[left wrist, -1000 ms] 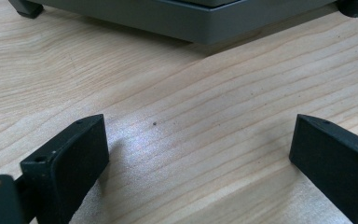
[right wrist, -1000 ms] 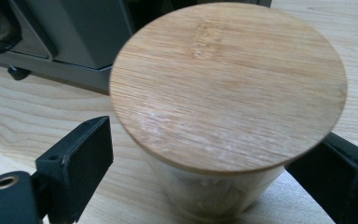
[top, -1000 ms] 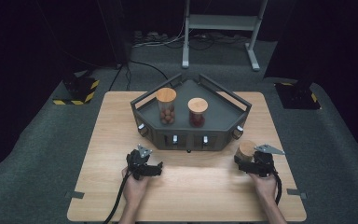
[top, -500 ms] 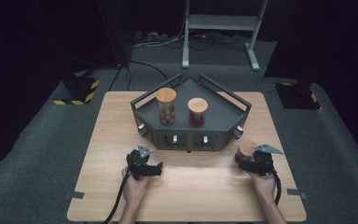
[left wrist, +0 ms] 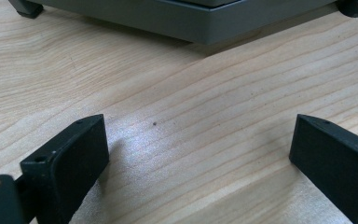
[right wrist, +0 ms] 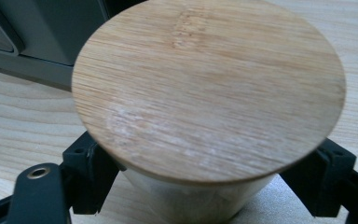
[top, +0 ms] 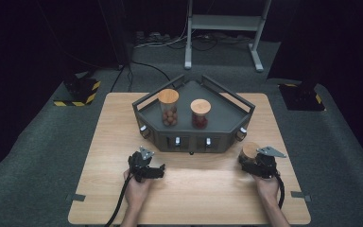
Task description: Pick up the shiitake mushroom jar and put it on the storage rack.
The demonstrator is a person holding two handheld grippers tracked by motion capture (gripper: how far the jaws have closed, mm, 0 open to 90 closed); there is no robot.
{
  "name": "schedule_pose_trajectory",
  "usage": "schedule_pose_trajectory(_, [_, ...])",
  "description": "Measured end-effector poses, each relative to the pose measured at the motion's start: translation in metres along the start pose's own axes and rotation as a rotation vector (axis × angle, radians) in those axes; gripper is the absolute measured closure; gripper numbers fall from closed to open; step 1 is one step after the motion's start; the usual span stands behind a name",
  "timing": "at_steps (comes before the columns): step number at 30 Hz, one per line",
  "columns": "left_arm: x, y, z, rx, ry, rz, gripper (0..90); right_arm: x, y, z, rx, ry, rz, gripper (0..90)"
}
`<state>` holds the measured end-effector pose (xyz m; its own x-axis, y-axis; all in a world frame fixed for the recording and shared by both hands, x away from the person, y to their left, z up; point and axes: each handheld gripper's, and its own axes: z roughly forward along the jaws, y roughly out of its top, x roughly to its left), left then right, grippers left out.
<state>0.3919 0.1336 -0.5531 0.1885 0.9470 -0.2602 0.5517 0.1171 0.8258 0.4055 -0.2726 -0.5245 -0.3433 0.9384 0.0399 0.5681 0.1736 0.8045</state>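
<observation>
Just off the grey tray's (top: 238,116) right front corner stands the wood-lidded jar (top: 251,152), my right gripper (top: 254,161) having just been closing around it; my left gripper (top: 147,165), before the tray's front, gapes empty.

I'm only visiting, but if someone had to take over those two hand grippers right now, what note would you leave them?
Right gripper: jaws have just been closing around the third jar, below its wooden lid, on the table right of the tray.
Left gripper: open, holding nothing, low over bare table.
Done: two lidded jars stand in the tray.
Left, probably: lift the third jar into the tray.
</observation>
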Motion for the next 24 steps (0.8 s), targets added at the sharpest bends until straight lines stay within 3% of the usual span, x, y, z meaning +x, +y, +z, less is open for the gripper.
schedule_pose_trajectory(24, [-0.0001, 0.0000, 0.0001, -0.001, 0.000, -0.001, 4.4, 0.0004, 0.0005, -0.0024, -0.017, 0.001, -0.021, 24.9])
